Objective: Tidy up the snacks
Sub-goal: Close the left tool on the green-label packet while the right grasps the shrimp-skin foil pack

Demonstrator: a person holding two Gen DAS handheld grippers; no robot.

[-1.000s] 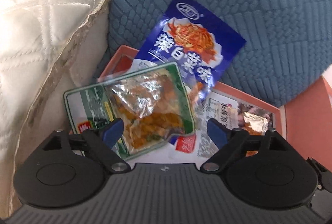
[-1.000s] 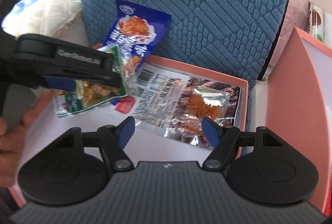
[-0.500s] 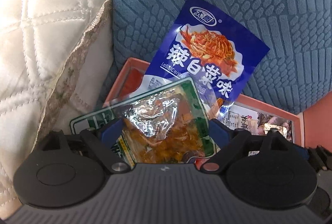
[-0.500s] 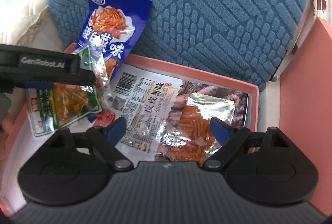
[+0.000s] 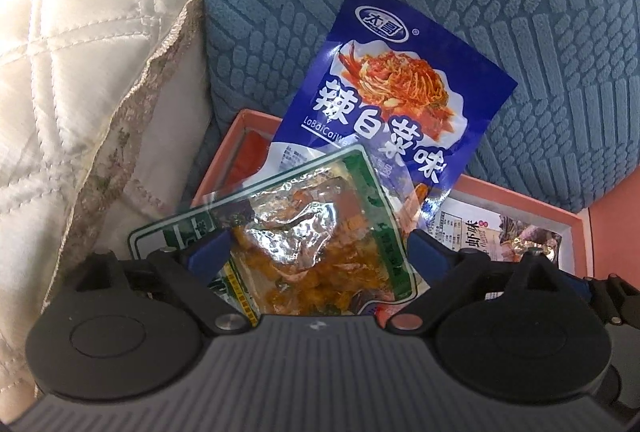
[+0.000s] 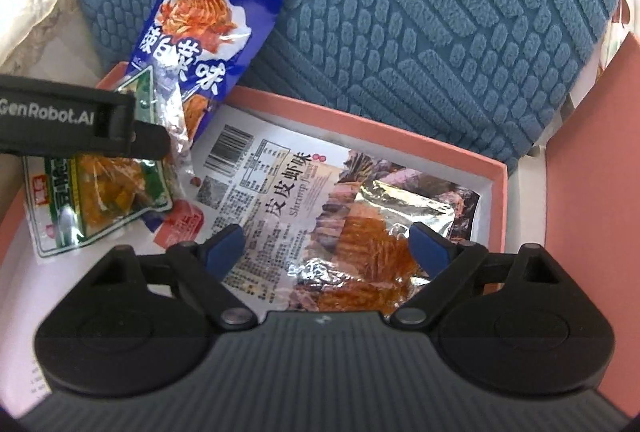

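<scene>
A: Nearest in the left wrist view, the left gripper [image 5: 316, 246] has its jaws spread and opening; the green snack packet [image 5: 304, 232] lies between the blue pads, but whether the pads touch its edges I cannot tell.

B: And the right gripper [image 6: 323, 244]?

A: Its jaws are opening too, wide apart; the shrimp snack packet [image 6: 320, 207] lies flat under them on the white floor of the pink box [image 6: 496, 187]; the pads do not press on it.

B: Where is the green packet seen from the right side?

A: At the left end of the box, under the black finger of the left gripper; it partly covers the lower end of the blue snack packet [image 6: 200, 35].

B: And farther back?

A: The blue packet stands tilted, its top leaning on the blue cushion [image 6: 400, 11]; behind the box at the left there is a cream quilted cover [image 5: 80, 71].
</scene>
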